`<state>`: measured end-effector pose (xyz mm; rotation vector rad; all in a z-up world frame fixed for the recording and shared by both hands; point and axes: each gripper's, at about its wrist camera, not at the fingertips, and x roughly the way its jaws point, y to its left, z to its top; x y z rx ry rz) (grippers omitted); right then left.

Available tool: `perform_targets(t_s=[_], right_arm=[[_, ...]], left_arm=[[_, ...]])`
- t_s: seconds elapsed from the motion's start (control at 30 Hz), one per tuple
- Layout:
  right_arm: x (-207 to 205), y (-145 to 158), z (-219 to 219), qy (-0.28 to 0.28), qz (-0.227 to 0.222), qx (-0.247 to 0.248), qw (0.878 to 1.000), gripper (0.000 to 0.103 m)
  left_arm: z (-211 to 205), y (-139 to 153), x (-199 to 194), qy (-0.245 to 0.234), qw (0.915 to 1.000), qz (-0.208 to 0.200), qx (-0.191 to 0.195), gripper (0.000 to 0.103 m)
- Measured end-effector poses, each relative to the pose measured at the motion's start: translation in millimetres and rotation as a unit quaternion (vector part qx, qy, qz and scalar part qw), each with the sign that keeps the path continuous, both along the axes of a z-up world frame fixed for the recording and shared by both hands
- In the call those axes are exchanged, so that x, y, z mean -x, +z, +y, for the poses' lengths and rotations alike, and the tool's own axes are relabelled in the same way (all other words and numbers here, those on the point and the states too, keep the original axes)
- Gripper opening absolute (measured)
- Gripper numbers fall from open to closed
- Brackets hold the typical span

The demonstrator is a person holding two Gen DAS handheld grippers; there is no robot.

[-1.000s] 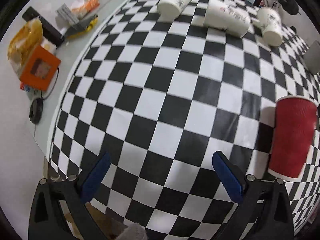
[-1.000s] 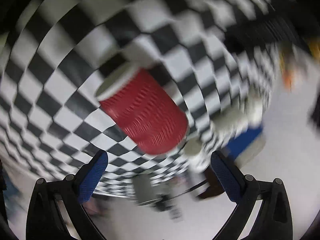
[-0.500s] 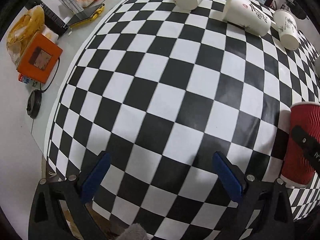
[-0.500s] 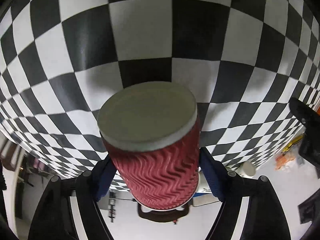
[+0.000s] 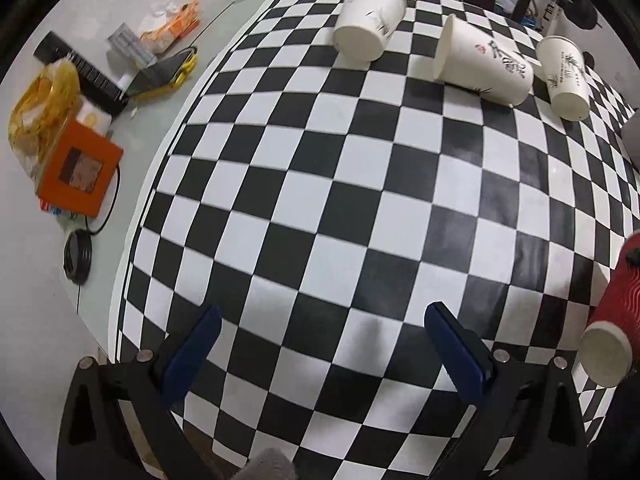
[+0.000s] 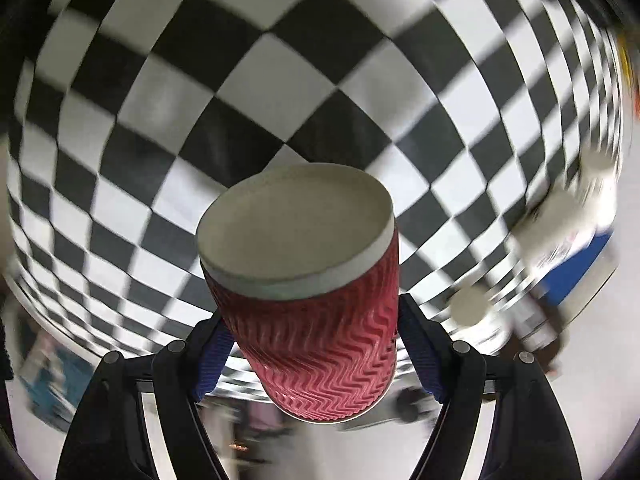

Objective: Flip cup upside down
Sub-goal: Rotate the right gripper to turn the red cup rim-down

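**Red cup in my right tongs, above the checkered cloth**

Left wrist view
- My left tongs (image 5: 320,340): spread wide, nothing between the blue pads, hanging over the checkered cloth (image 5: 320,208).
- Red cup (image 5: 614,316): at the far right edge, tilted, its pale flat base turned toward the camera. A dark part of my other tool crosses its upper side.
- Three white paper cups along the far side of the cloth — left cup (image 5: 368,20), middle cup (image 5: 482,66), right cup (image 5: 564,76). The middle one lies on its side; the middle and right cups sit just beside each other.
- Off the cloth, on the grey table (image 5: 48,280) to the left: an orange box (image 5: 78,166), a yellow bag (image 5: 44,104) behind it, a black cable coil (image 5: 78,256) nearer me, a phone (image 5: 164,72) in a yellow case, an orange packet (image 5: 172,26).

Right wrist view
- My right tongs (image 6: 314,344): clenched on the red cup (image 6: 320,320), one blue pad pressed to each ribbed side.
- The cup's pale base faces the camera and the cloth (image 6: 280,80); its rim end points back toward me. It is off the cloth — held in the air.
- The right edge is motion-blurred; white cup shapes and a blue patch show there, no more can be told.
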<state>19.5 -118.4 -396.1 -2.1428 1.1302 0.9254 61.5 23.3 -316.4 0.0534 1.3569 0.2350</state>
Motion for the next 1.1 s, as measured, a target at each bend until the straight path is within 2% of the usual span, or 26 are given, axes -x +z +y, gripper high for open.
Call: perform_targets(t_s=[0.07,0.13,0.23,0.3,0.37,0.4,0.47,0.6,0.67,0.87,1.03,1.1], right_arm=[[-15,5,2,-0.071,0.006,-0.013,0.997,0.079],[-32,8,1,-0.147,0.004,-0.026,0.989,0.079],[-63,12,-7,-0.283,-0.005,-0.041,0.958,0.079],[-88,16,-17,-0.392,0.004,-0.053,0.918,0.079],[-111,20,-28,-0.489,0.02,-0.07,0.869,0.079],[-116,20,-32,-0.525,0.026,-0.076,0.847,0.079],[-123,18,-46,-0.602,0.04,-0.088,0.792,0.079],[-131,12,-74,-0.713,0.052,-0.104,0.691,0.079],[-132,10,-80,-0.734,0.053,-0.107,0.669,0.079],[-135,-3,-92,-0.782,0.064,-0.099,0.612,0.079],[-142,-10,-100,-0.801,0.066,-0.088,0.589,0.081],[-153,-6,-106,-0.802,0.065,-0.08,0.588,0.086]], left_arm=[[-3,3,-3,-0.006,1.0,-0.002,0.001,0.103],[-6,6,-6,-0.011,0.9999,-0.004,0.001,0.103],[-8,9,-11,-0.018,0.9998,-0.007,0.001,0.103],[-10,10,-12,-0.022,0.9997,-0.009,0.0,0.103],[-12,11,-14,-0.026,0.9996,-0.009,0.002,0.103],[-13,12,-14,-0.028,0.9995,-0.01,0.002,0.103],[-14,11,-15,-0.032,0.9994,-0.009,0.004,0.103],[-20,11,-14,-0.039,0.9992,-0.007,0.008,0.103],[-22,9,-14,-0.041,0.9991,-0.004,0.009,0.103],[-26,3,-16,-0.043,0.999,0.006,0.015,0.103],[-30,-1,-19,-0.049,0.9986,0.011,0.015,0.103],[-31,0,-21,-0.049,0.9986,0.012,0.016,0.103]])
